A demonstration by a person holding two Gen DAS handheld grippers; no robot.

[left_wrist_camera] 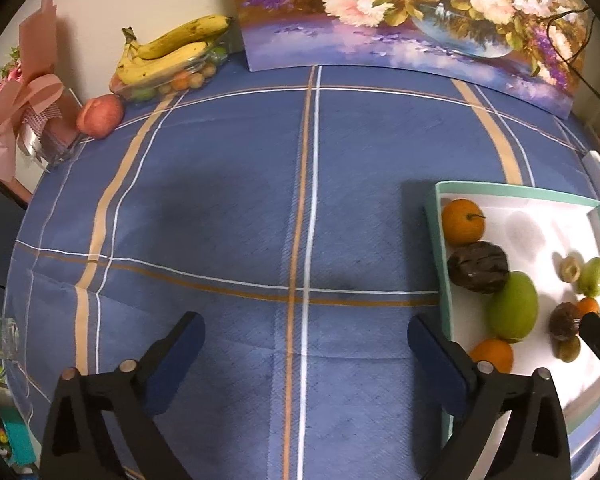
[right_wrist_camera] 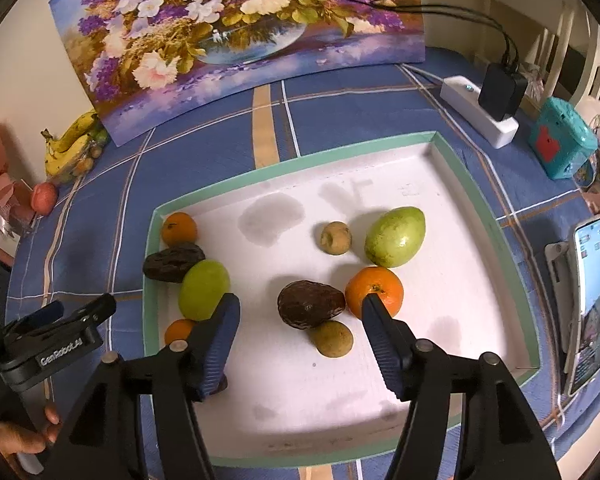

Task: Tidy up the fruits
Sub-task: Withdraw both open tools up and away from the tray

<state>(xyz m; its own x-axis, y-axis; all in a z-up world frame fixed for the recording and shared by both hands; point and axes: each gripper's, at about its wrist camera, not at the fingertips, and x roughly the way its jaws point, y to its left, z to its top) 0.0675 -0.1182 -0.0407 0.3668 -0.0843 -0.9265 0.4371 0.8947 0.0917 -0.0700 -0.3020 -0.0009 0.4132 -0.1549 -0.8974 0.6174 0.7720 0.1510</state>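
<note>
A white tray with a green rim (right_wrist_camera: 484, 200) holds several fruits. Along its left side lie an orange (right_wrist_camera: 179, 229), a dark wrinkled fruit (right_wrist_camera: 172, 266), a green fruit (right_wrist_camera: 202, 294) and a small orange (right_wrist_camera: 178, 330). In the middle lie a dark avocado (right_wrist_camera: 310, 304), an orange (right_wrist_camera: 374, 290), a green pear-shaped fruit (right_wrist_camera: 396, 236) and two small tan fruits (right_wrist_camera: 336, 238). My right gripper (right_wrist_camera: 300, 312) is open over the tray, fingers either side of the avocado. My left gripper (left_wrist_camera: 306, 334) is open and empty over the blue cloth, left of the tray (left_wrist_camera: 436, 216).
Bananas in a glass dish (left_wrist_camera: 168, 60) and a red apple (left_wrist_camera: 100, 116) sit at the far left by a pink gift box (left_wrist_camera: 28, 112). A flower painting (right_wrist_camera: 236, 32) leans at the back. A power strip (right_wrist_camera: 480, 108), teal box (right_wrist_camera: 560, 140) and phone (right_wrist_camera: 592, 300) lie right.
</note>
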